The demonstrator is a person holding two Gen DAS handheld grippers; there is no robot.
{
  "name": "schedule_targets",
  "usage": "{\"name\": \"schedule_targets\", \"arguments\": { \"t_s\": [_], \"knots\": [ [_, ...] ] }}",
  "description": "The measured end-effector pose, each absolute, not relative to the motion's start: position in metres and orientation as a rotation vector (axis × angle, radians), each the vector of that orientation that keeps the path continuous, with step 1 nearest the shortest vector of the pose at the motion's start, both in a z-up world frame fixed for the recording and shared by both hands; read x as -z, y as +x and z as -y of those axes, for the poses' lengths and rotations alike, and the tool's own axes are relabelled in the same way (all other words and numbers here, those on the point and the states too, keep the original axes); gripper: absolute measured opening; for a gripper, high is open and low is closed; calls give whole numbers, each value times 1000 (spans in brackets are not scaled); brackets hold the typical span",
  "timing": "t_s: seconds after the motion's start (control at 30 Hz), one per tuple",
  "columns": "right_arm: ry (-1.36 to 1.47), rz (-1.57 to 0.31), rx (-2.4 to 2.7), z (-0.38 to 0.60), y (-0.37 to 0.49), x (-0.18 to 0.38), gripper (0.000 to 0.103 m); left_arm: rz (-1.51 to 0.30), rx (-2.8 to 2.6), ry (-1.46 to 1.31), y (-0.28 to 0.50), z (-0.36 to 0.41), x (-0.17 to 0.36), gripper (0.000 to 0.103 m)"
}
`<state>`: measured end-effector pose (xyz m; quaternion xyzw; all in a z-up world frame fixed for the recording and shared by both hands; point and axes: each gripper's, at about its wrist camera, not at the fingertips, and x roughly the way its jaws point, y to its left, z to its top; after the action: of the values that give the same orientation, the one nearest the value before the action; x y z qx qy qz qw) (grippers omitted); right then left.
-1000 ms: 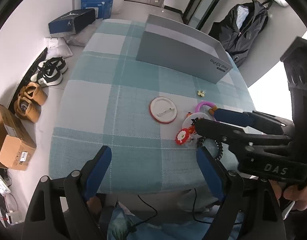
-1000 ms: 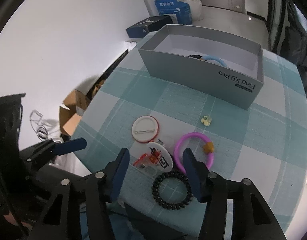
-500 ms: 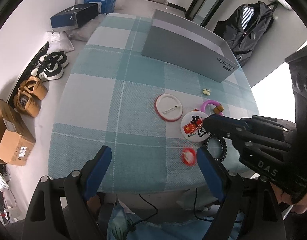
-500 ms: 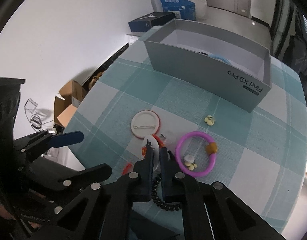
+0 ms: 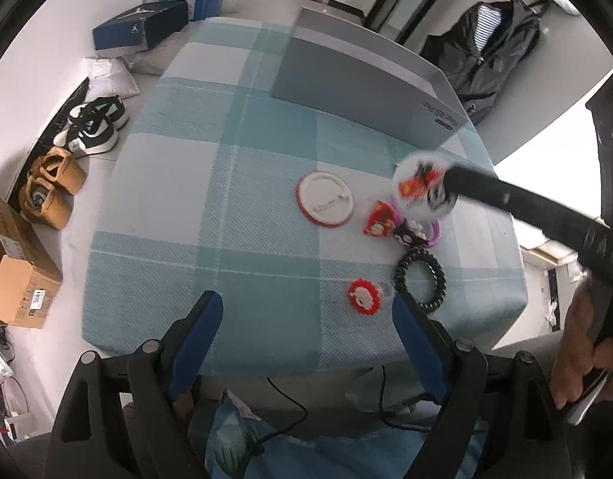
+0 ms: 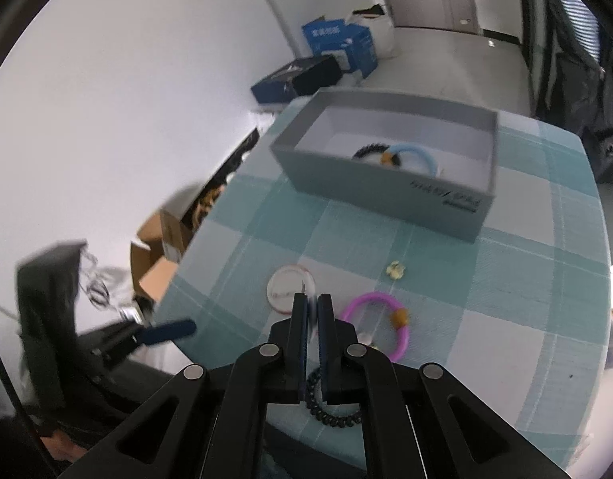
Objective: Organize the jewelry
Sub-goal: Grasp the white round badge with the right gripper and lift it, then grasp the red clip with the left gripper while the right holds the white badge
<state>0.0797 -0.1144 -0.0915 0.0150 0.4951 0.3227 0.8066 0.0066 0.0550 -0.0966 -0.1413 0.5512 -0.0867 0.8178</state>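
Observation:
My right gripper [image 6: 312, 305] is shut on a white round badge with red and black print [image 5: 423, 191], held edge-on above the checked table [image 5: 266, 119]; it also shows in the left wrist view [image 5: 452, 183]. My left gripper [image 5: 306, 311] is open and empty at the table's near edge. On the cloth lie a white badge with a red rim [image 5: 325, 198], a small red round badge [image 5: 364, 296], a black spiral hair tie [image 5: 420, 275], a purple ring [image 6: 380, 325] and a small red charm [image 5: 380, 221]. The grey box [image 6: 390, 167] holds a blue ring and a black tie.
A small yellow clip [image 6: 396, 269] lies in front of the grey box. Shoes [image 5: 93, 121] and cardboard boxes [image 5: 15, 263] are on the floor at the left. A dark jacket [image 5: 490, 52] hangs behind the table at the right.
My right gripper has shut on the printed badge and lifted it off the cloth toward the box. The small red badge and red charm it covered now lie in the open.

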Motion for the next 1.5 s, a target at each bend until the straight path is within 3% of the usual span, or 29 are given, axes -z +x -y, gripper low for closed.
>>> {"name": "schedule_targets", "arguments": {
  "t_s": [0.4,0.47,0.6,0.67,0.73,0.83,1.5],
  "knots": [
    [119,-1004,-668,146,88,69,4,-1185,239,-147,11,-21,101,81],
    [124,-998,-667,148,88,68,4,-1185,226,-116,11,-18,101,69],
    [145,-1003,-663,153,89,68,4,-1163,218,-79,9,-17,100,56],
    [148,-1001,-666,153,89,67,4,-1159,211,-75,9,-19,100,36],
    [147,-992,-666,153,88,65,4,-1163,220,-89,10,-21,100,25],
    [146,-985,-669,152,87,64,4,-1163,237,-92,10,-18,100,17],
    [237,-972,-667,166,96,53,4,-1102,188,-189,22,-31,75,15]
  ]
}}
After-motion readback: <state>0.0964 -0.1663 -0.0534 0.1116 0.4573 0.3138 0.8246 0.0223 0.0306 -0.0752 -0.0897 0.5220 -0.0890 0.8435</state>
